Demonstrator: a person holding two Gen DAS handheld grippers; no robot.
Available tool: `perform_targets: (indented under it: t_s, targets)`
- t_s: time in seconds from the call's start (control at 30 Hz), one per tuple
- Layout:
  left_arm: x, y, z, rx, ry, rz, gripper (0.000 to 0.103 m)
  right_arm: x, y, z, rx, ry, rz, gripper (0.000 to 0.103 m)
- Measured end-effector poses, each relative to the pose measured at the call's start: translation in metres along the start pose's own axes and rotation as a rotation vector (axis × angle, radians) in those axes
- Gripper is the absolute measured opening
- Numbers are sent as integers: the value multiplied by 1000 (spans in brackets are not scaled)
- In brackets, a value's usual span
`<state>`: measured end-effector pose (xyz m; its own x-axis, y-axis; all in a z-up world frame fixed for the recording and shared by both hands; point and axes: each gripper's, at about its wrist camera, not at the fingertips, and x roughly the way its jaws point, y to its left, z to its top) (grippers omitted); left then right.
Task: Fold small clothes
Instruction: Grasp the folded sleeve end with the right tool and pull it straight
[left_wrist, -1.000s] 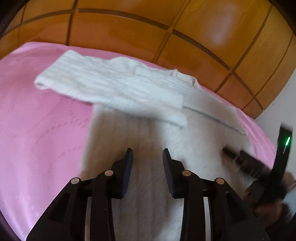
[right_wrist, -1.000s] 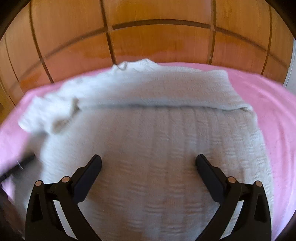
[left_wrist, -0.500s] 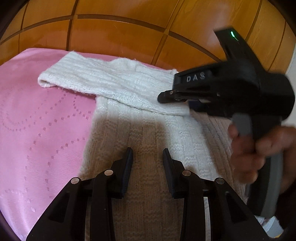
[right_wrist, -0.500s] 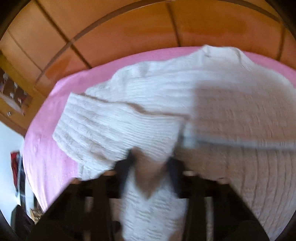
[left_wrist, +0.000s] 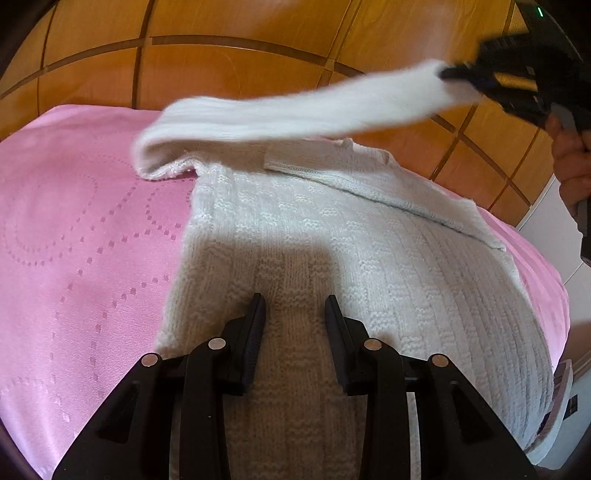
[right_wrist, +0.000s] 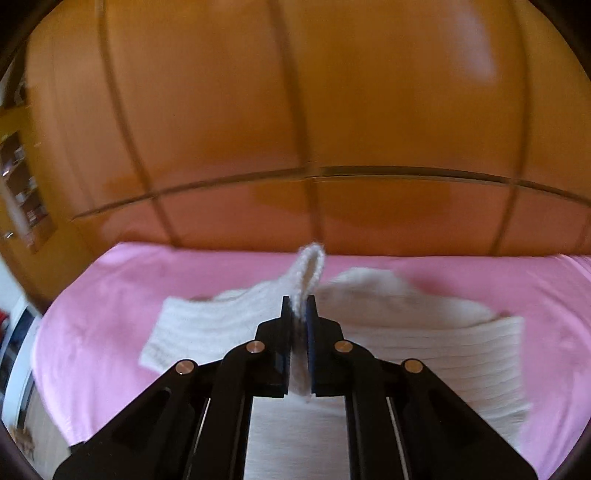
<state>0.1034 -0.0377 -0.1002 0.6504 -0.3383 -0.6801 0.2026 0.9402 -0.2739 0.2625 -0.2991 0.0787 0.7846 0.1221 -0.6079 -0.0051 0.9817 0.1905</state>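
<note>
The fold looks to be in its early part. A white knit sweater (left_wrist: 369, 266) lies spread on a bed with a pink sheet (left_wrist: 74, 258), its body flat and not yet folded. One edge on the right side is turned in over the body as a narrow flap (left_wrist: 369, 184). The left sleeve (left_wrist: 277, 114) is up off the bed, stretched in the air across the top of the sweater toward the right. What seems left: lay that sleeve down across the body, then fold the body itself.

The right tongs (right_wrist: 299, 321) are clamped tight on the sleeve's cuff; in the right wrist view a loop of knit (right_wrist: 312, 266) sticks out past the tips and more cloth hangs between the jaws. In the left wrist view those tongs (left_wrist: 458, 75) sit high at the upper right, blurred, with a hand (left_wrist: 570, 162) below them, and the sleeve runs from them down to the sweater's left shoulder.

The left tongs (left_wrist: 294, 314) stand partly open, holding nothing. They hang over the lower middle of the sweater's body, near its left edge; whether the tips touch the knit I cannot tell. The raised sleeve is well apart from them, farther up the bed.
</note>
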Motion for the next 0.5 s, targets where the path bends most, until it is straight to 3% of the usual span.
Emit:
perform_targets:
  t_s: [0.27, 0.33, 0.5]
  targets:
    - [3, -3, 0, 14, 4, 17, 33, 8, -118, -24, 231, 28, -177, 6]
    - [3, -4, 0, 17, 6, 20, 32, 14, -144, -36, 296, 59, -185, 6]
    - [5, -7, 2, 30, 24, 35, 33, 40, -175, -67, 335, 145, -249, 6]
